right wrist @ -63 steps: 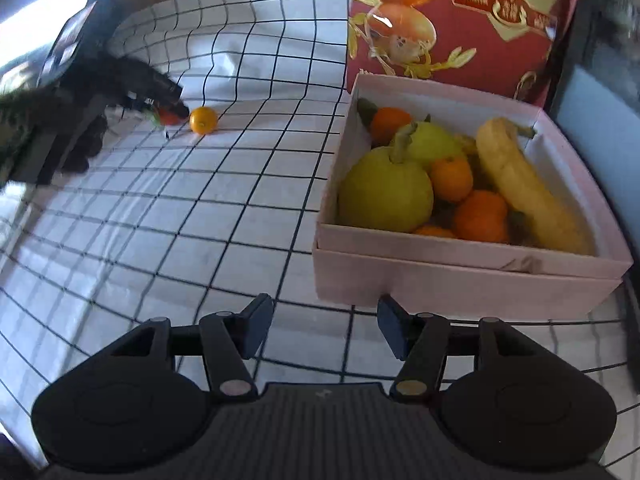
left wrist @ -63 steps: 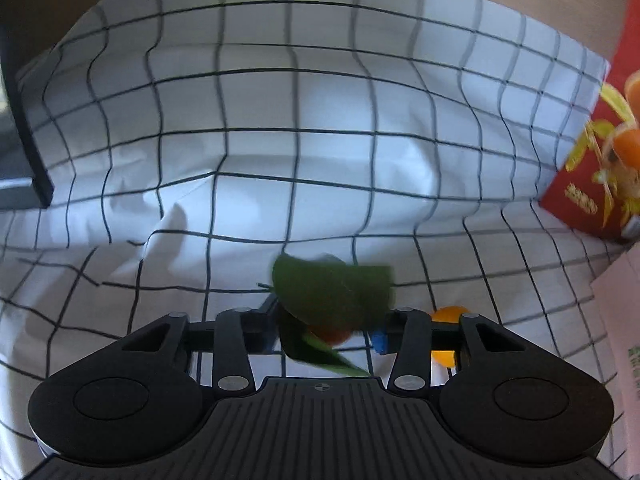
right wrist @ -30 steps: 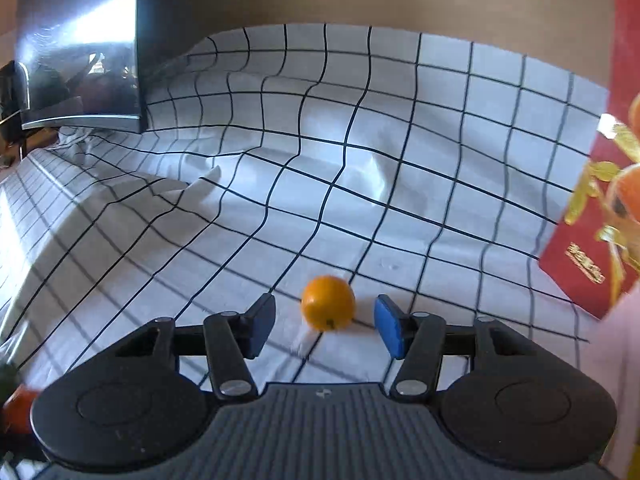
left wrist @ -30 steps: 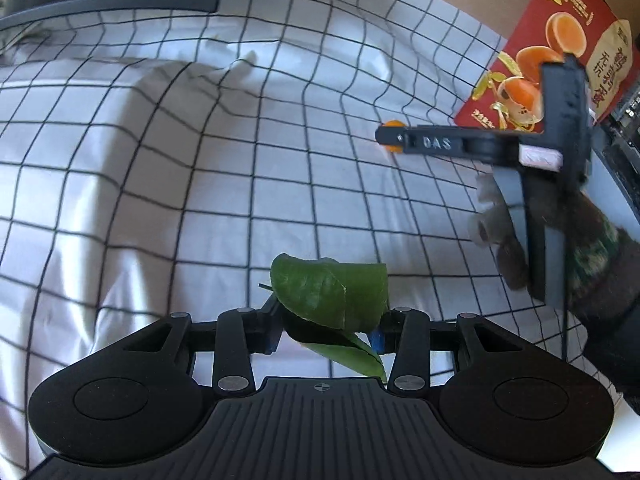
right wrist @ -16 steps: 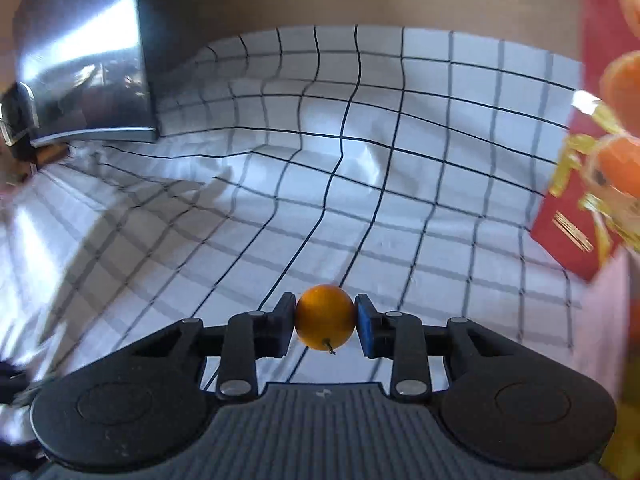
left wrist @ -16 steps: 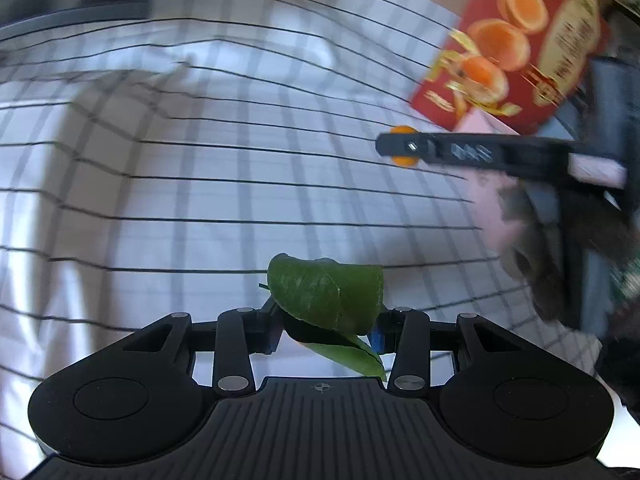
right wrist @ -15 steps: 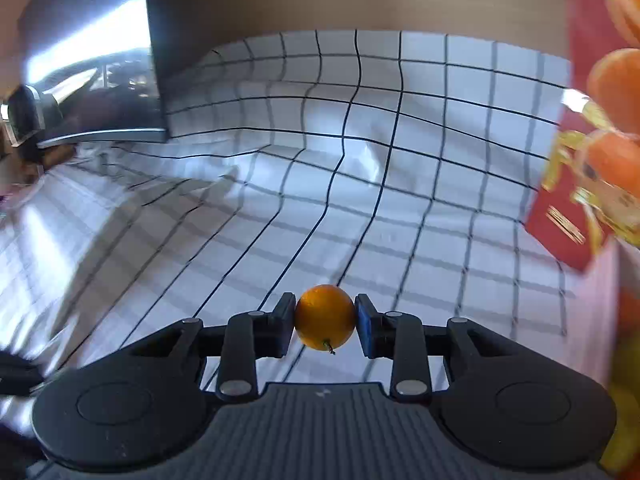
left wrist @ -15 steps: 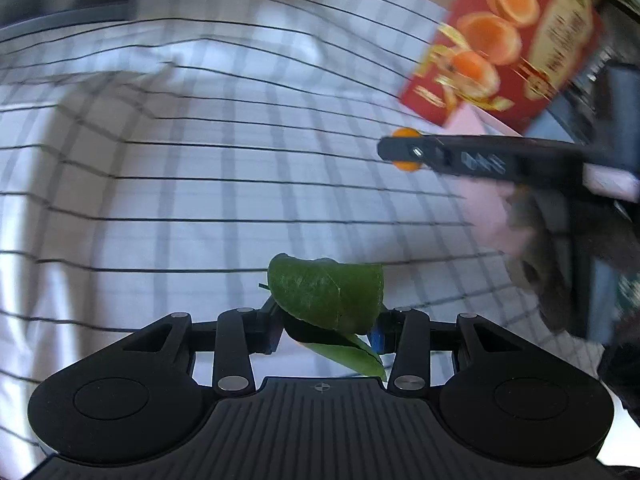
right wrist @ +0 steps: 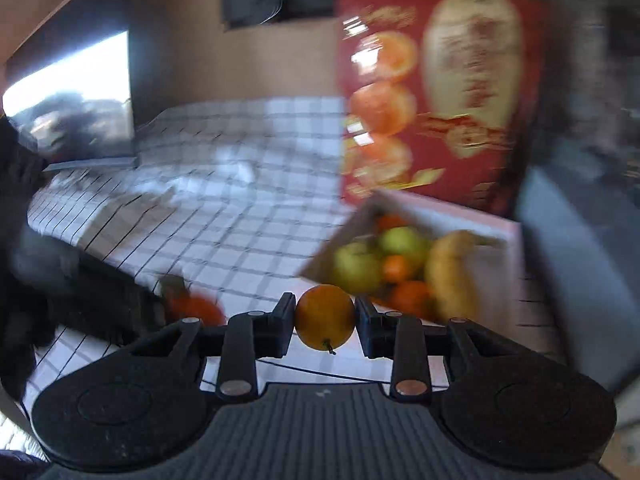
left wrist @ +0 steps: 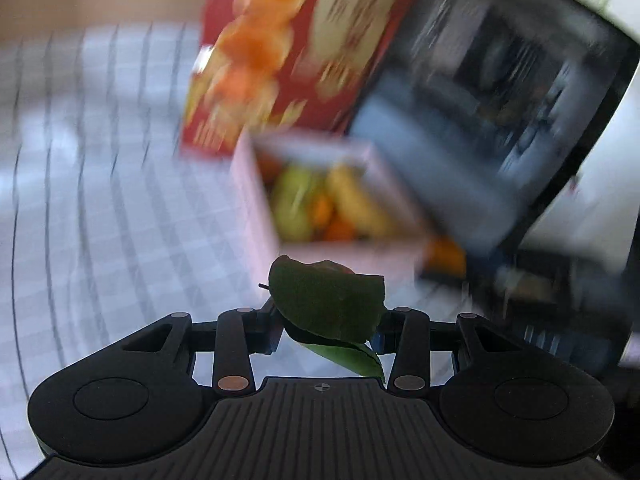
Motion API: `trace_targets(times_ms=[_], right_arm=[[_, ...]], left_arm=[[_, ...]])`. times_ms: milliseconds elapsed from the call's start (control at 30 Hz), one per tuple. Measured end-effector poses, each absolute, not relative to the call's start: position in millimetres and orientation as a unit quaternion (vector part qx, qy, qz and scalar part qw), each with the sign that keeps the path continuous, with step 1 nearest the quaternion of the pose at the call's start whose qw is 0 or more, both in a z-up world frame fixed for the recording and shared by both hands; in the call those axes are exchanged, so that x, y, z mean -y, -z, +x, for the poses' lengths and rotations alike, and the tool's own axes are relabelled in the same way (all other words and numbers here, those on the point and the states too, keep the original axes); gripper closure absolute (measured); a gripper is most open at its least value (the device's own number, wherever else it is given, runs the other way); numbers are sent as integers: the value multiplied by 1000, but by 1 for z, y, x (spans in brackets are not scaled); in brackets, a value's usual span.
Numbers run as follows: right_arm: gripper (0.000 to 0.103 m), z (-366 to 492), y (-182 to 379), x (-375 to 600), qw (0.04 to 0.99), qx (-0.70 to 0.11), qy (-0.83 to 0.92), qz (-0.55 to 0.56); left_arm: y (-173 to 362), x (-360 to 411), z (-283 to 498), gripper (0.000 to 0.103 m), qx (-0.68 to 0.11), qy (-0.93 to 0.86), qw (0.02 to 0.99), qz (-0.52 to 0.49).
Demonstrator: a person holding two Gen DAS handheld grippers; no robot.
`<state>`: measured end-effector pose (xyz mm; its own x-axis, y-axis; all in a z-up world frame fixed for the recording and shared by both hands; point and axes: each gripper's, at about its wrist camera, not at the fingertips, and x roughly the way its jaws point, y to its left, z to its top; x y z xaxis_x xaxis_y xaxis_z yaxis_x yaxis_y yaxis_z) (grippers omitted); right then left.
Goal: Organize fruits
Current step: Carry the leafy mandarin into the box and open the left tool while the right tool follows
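My left gripper [left wrist: 326, 330] is shut on a small leafy orange fruit [left wrist: 326, 300]; its green leaves hide most of it. My right gripper [right wrist: 325, 320] is shut on a small round orange [right wrist: 325, 317]. Both views are blurred. A pale pink box [left wrist: 256, 208] [right wrist: 500, 220] holds pears, oranges and a banana; it lies ahead of both grippers, a little to the right. In the right wrist view the left gripper with its reddish fruit [right wrist: 196, 308] shows at lower left.
A red gift box printed with oranges [left wrist: 304, 52] [right wrist: 440, 92] stands behind the pink box. A white checked cloth [left wrist: 100, 200] [right wrist: 240, 208] covers the table. Dark appliances [left wrist: 500, 100] stand at right. A dark screen [right wrist: 80, 96] is at far left.
Both grippers have swung right toward the pink fruit box, each still holding its fruit. The box now fills the middle of both views, which are motion-blurred.
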<state>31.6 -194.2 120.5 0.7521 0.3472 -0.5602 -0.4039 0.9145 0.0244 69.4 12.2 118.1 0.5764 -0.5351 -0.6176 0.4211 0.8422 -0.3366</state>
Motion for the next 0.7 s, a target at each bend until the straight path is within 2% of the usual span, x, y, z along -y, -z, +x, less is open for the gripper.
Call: trace_targets(times_ms=[133,233,467,700], right_arm=[[71,16,-124,235,947,-277,-161,-23],[72,9,-120,252,949,-279,-144,-6],[72,-1,-104,268,948,-289,-130,25],[72,-4,-89,268,945,-298,-126,47]], left_arm=[[-161,14,110,57,-324,278,901,-79],[-166,41,159,57,-336,271,900,-66],[-115,93,252,58,-408,222,885,-11],[-85,101,274,57,-441,169,879,62]])
